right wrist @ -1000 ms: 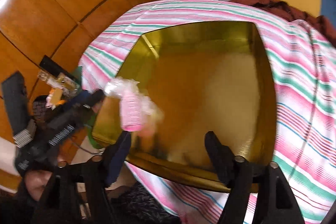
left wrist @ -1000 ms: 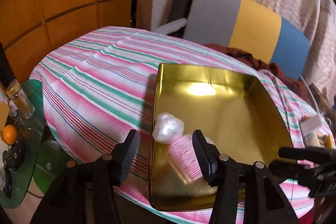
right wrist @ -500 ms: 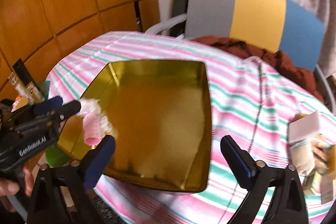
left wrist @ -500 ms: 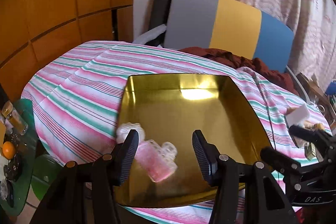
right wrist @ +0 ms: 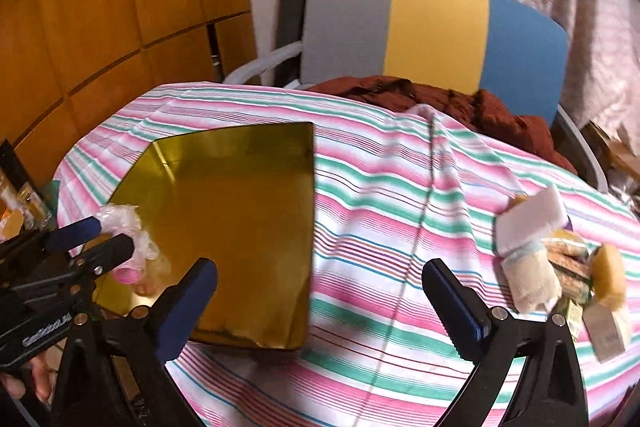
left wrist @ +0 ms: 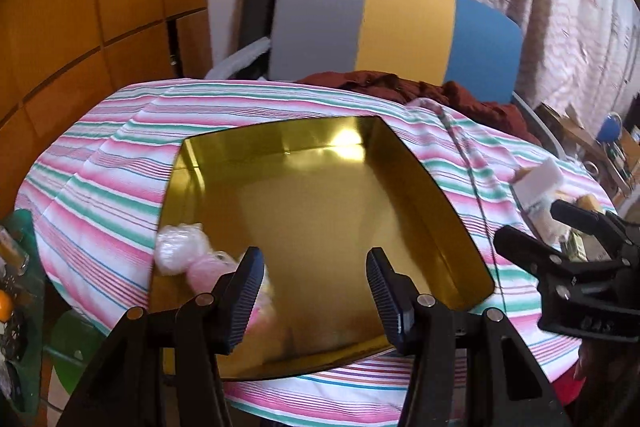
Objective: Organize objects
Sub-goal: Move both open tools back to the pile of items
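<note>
Left wrist view: pink bag (left wrist: 188,255) lies in tray (left wrist: 460,247) near-left corner, by the wall. Looks light, soft, crinkly, likely slippery; pinch the bunched middle. Left tongs (left wrist: 314,285) hover over tray, jaws well apart, empty. Right tongs (right wrist: 320,301) wide open, empty, low over cloth (right wrist: 380,235), pile (right wrist: 560,259) to their right.

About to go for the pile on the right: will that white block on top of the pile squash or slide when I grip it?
The white block looks like foam or sponge: matte, soft-edged, so probably light and compressible. It lies tilted on the uneven pile of packets, so a push may well slide it off. The right gripper is open wide enough to take it.
</note>
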Demonstrator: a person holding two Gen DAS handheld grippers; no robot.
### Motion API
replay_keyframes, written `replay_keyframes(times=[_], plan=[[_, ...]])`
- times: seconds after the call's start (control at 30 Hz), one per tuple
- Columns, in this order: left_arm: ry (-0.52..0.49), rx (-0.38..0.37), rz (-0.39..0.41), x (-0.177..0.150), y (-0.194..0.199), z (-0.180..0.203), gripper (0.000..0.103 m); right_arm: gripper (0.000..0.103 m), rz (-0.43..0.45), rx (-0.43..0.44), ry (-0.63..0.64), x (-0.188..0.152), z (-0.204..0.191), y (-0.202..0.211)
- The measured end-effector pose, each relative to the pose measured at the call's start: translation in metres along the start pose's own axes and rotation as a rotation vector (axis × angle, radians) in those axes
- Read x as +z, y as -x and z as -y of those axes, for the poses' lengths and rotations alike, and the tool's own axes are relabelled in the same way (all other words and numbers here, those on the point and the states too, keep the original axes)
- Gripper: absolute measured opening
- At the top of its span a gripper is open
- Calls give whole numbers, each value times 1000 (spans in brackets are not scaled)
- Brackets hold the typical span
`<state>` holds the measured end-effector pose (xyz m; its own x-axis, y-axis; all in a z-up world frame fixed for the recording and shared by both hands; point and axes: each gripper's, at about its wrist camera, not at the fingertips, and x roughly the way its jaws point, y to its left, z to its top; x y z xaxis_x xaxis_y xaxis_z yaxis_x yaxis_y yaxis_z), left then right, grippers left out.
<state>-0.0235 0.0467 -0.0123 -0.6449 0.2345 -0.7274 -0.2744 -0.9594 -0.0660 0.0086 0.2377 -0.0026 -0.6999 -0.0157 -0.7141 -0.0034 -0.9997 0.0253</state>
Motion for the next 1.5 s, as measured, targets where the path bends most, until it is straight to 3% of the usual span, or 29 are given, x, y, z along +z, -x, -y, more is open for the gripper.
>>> replay_keyframes(times=[0.53,0.63,0.83,0.97,1.13,1.17,1.27,1.5], plan=[[-94,-105,-40,1,-7,43,54,103,-23,-124,-161,-9,93,4],[-127,-134,-47,3,-9,57,54,103,-15,-166,-210,-7,127,14],[-196,-199,-67,7,-14,91,54,103,63,-329,-303,3,214,43],[-236,-231,-80,11,-18,115,54,103,116,-442,-419,-8,274,51],[-272,-264,-98,17,-30,145,55,103,134,-437,-666,-34,330,55],[-277,-273,-105,19,-34,153,59,103,143,-421,-702,-37,336,57],[-293,-288,-107,23,-41,172,70,103,116,-394,-734,-40,342,53],[-300,-378,-178,28,-63,212,73,103,106,-374,-728,-42,341,52]])
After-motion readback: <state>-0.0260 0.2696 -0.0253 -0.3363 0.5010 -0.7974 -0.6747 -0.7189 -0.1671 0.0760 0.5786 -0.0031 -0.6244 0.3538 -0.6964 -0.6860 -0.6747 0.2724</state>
